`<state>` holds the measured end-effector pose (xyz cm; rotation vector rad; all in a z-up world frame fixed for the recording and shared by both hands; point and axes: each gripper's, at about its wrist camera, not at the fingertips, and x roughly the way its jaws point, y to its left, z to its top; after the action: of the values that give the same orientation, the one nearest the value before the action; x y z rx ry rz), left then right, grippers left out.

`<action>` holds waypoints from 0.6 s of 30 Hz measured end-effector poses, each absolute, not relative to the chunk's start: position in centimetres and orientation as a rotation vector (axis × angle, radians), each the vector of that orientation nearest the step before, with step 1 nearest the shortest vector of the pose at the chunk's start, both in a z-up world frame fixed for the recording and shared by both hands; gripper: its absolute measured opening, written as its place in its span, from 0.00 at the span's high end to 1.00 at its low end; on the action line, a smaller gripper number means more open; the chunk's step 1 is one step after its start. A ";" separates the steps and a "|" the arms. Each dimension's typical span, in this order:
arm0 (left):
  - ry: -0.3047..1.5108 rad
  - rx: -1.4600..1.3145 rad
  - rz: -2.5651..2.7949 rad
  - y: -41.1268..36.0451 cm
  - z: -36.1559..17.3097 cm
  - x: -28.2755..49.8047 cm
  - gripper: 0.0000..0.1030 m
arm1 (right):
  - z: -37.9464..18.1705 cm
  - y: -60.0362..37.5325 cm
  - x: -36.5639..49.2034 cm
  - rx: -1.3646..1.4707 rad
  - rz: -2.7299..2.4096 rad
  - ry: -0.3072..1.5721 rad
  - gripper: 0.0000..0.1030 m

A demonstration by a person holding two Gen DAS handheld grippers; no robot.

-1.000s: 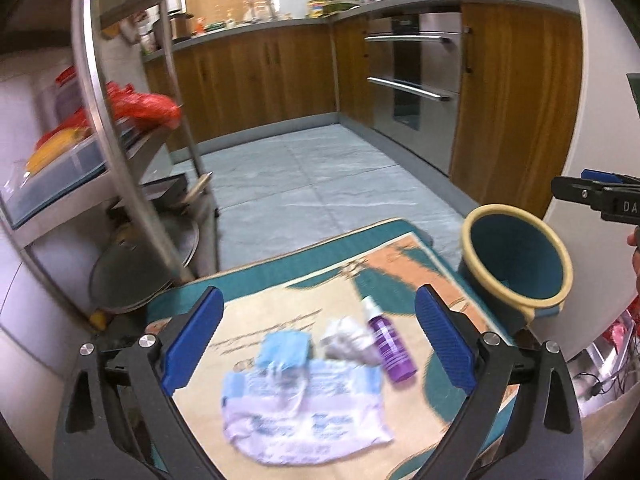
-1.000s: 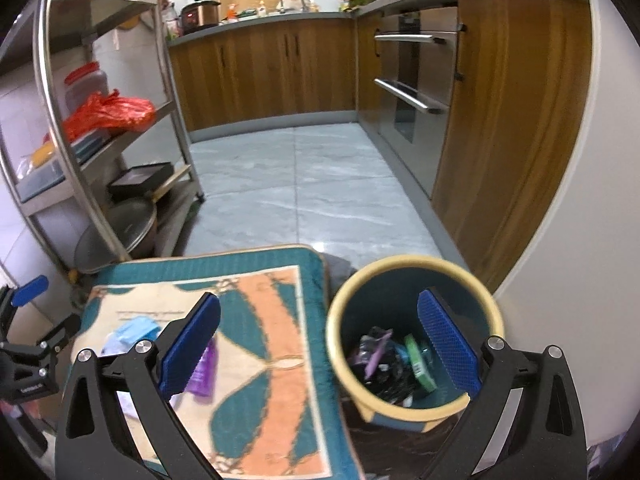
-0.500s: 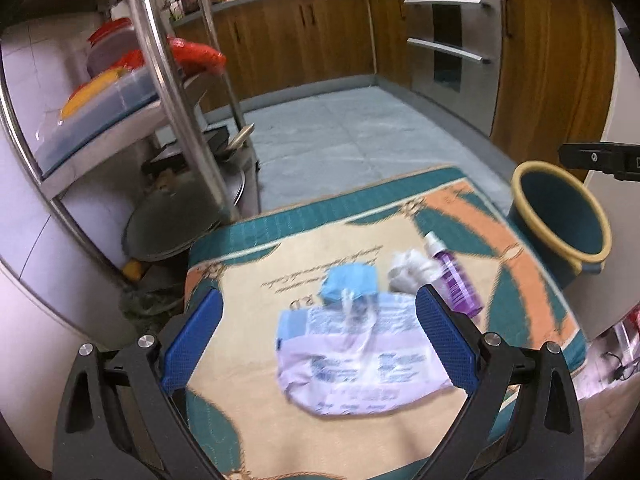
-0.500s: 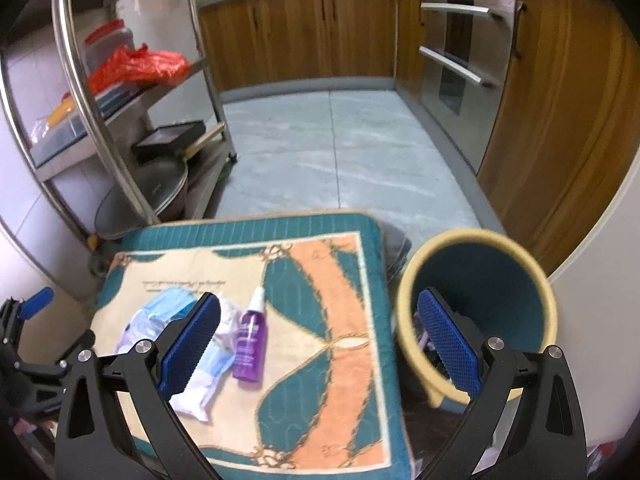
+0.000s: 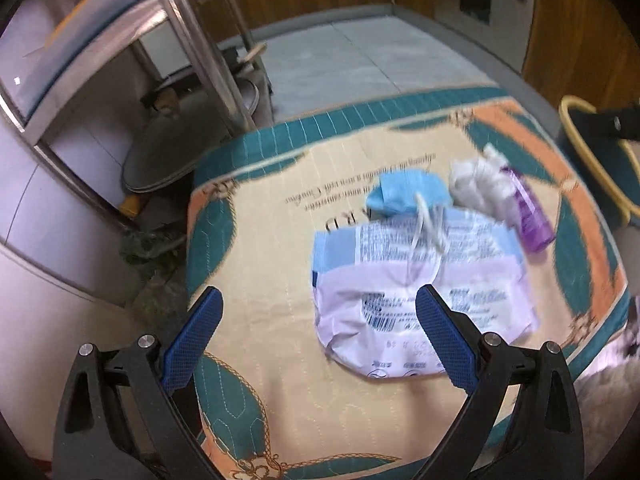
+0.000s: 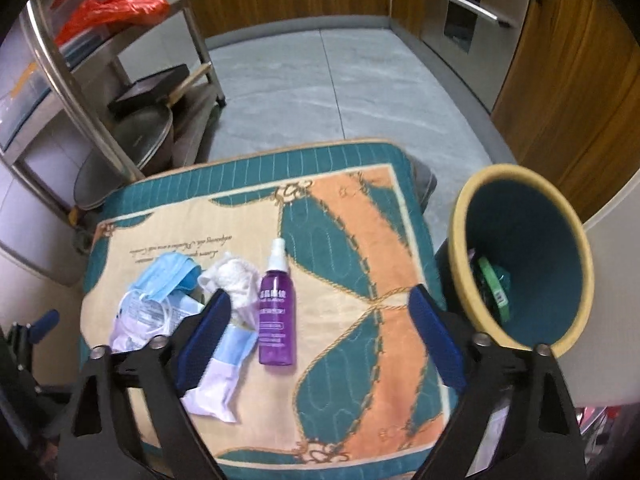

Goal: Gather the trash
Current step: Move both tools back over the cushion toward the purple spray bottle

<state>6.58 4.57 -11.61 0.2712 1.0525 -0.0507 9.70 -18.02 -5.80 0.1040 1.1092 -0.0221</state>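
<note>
On a teal and orange patterned mat (image 6: pixel 360 240) lie a purple spray bottle (image 6: pixel 276 300), a crumpled white tissue (image 6: pixel 236 280), a blue face mask (image 6: pixel 168 276) and a flat white and blue wrapper (image 5: pixel 420 280). The same mask (image 5: pixel 408 196), tissue (image 5: pixel 480 188) and bottle (image 5: pixel 528 216) show in the left wrist view. A teal bin with a yellow rim (image 6: pixel 528 256) stands right of the mat and holds some trash. My left gripper (image 5: pixel 316 328) is open and empty above the wrapper's near left side. My right gripper (image 6: pixel 320 328) is open and empty above the bottle's near end.
A metal shelf rack (image 6: pixel 100 92) with pans, boxes and a red bag stands at the left. Wooden cabinets (image 6: pixel 572 80) and an oven front (image 6: pixel 460 8) line the back and right. Grey tiled floor (image 6: pixel 320 80) lies beyond the mat.
Both grippers have tilted down and moved closer over the mat. The right gripper has swung left from the bin to above the bottle. Both stay open.
</note>
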 end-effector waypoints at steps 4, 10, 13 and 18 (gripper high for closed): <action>1.093 0.262 -0.068 4.8 -13.1 7.2 0.08 | -7.5 -17.0 10.7 0.112 -0.010 1.172 0.29; 1.011 0.182 -0.156 3.9 -11.1 7.8 0.10 | -9.2 -15.8 11.9 0.109 0.011 1.219 0.40; 0.941 0.130 -0.230 2.5 -9.6 8.2 0.10 | -9.7 -15.7 12.4 0.120 0.012 1.232 0.41; 0.946 0.163 -0.227 1.1 -9.9 10.2 0.23 | -10.6 -16.5 13.1 0.163 0.015 1.259 0.51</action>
<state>10.22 1.09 -9.90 0.1629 0.9459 -0.2268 13.08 -16.48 -10.63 0.1626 1.2586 0.0151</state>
